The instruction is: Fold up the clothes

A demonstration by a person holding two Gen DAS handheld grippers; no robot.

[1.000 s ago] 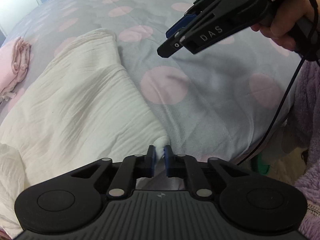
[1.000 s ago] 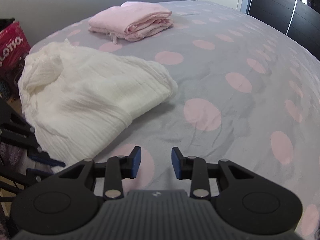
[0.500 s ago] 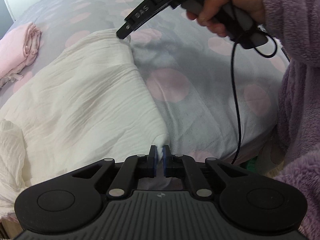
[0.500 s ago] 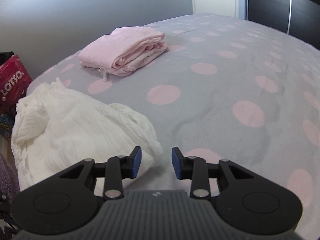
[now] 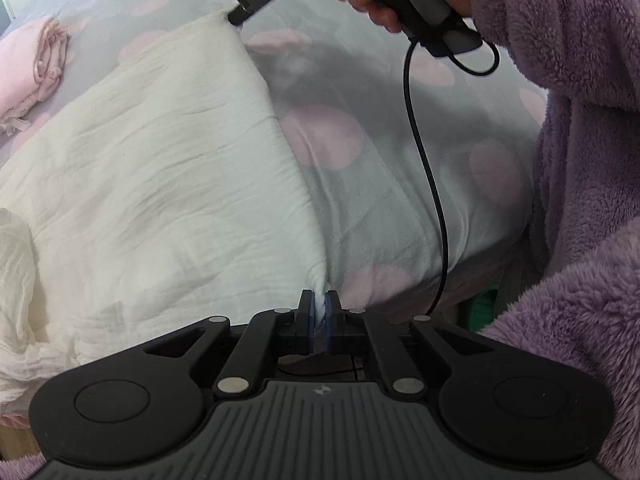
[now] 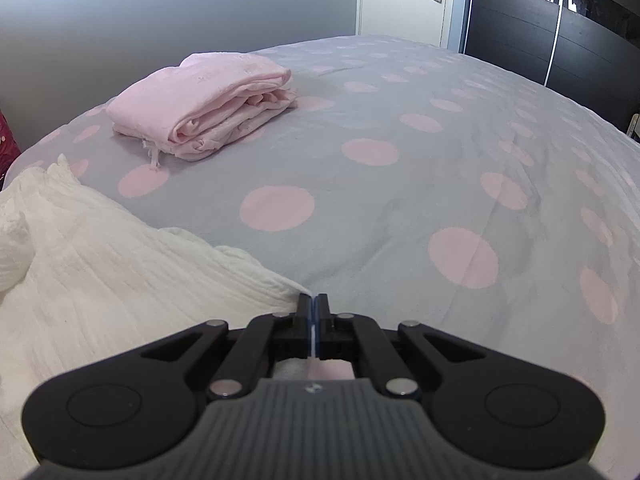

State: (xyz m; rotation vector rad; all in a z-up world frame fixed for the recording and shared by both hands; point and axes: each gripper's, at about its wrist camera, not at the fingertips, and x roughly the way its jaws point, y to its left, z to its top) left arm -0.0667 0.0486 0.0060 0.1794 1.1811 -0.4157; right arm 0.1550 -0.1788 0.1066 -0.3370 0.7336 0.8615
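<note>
Our left gripper (image 5: 319, 322) is clamped on a pinch of the white cloth (image 5: 160, 168), the near corner bunched between its blue pads (image 5: 307, 320). Our right gripper (image 6: 313, 322) is closed too, its pads nearly touching with a thin sliver of white between them; in the left view its tip (image 5: 236, 18) sits right at the cloth's far corner, so we judge it has that corner, though the bite is slim.

From the left fingers, the cloth spreads ahead and to the left, and its right edge (image 5: 280, 132) runs straight away from them to the right gripper's tip. That edge is the line the coming move turns on: we hold both of its ends, and the bulk of the cloth lies to its left in the left view, rumpled at the far left side (image 5: 16, 280). Each hand is at its own corner, neither nearer the bulk.

Beyond the cloth, on the spotted bedcover (image 6: 440, 160), a folded pink garment (image 6: 204, 100) lies well ahead and left of the right fingers, apart from the white cloth.
</note>
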